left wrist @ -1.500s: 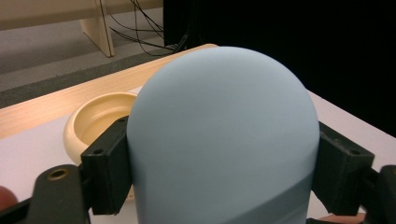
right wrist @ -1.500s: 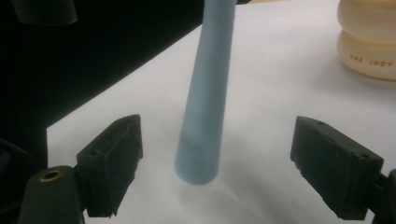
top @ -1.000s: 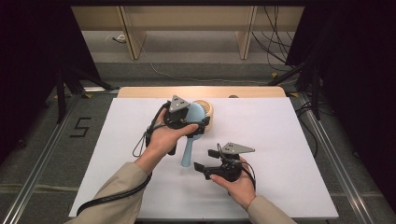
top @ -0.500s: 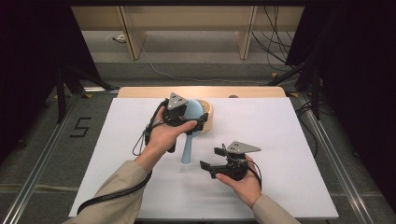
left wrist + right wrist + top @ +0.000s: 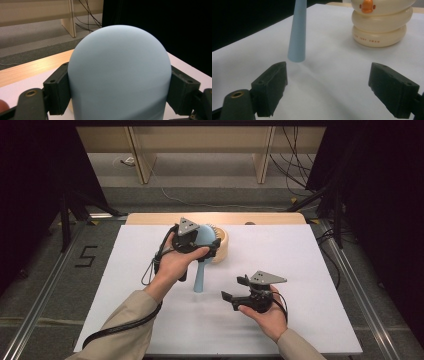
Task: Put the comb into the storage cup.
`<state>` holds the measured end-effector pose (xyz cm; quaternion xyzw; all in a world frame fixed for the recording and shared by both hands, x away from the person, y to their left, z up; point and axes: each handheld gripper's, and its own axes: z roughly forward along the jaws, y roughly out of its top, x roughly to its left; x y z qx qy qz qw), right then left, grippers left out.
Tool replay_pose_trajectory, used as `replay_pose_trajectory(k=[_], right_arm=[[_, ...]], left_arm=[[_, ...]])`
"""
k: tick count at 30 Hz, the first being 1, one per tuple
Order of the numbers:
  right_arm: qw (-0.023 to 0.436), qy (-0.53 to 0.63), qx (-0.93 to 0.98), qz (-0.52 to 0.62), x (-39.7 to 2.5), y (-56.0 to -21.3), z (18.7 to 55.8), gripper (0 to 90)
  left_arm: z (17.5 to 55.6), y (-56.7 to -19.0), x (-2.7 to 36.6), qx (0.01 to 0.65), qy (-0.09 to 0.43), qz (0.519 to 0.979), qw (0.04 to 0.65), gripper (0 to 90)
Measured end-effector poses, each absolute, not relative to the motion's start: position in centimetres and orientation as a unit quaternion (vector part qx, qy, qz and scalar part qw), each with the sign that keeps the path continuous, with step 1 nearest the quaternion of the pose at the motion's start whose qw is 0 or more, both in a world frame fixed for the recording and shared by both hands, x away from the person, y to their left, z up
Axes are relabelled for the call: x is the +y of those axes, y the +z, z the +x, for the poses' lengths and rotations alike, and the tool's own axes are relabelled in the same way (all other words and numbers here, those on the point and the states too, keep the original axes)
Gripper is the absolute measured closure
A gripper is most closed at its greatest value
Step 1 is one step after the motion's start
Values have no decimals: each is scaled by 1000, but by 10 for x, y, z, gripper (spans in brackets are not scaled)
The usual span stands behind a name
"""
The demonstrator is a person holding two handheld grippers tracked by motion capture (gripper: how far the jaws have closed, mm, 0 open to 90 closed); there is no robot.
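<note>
My left gripper (image 5: 194, 244) is shut on the head of a light blue hairbrush (image 5: 200, 272). The brush's rounded back (image 5: 120, 75) sits between the two black jaws in the left gripper view. Its handle (image 5: 297, 37) slopes down toward me, the tip at or just above the white table top. The bristles face a cream duck-shaped holder of stacked rings (image 5: 223, 246) just behind, which has an orange beak (image 5: 367, 6). My right gripper (image 5: 234, 288) is held low at the front right, open with nothing between its jaws, and it points at the handle's tip.
The white sheet (image 5: 310, 265) covers the table, with a wooden strip (image 5: 270, 218) along the far edge. Beyond are grey floor, cables and wooden legs. Dark curtains stand at both sides.
My right gripper has drifted slightly to the right. The left gripper and the brush have shifted a little toward the back.
</note>
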<state>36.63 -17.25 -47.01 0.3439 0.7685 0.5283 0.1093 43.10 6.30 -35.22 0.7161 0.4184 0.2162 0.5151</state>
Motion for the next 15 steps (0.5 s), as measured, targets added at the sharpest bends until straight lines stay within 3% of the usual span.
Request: replay_pose_trajectory(k=[15], right_arm=[[124,525,766,350,-188,-468,366,164]], left_arm=[[435,-350,66,421,223,713,514,196]])
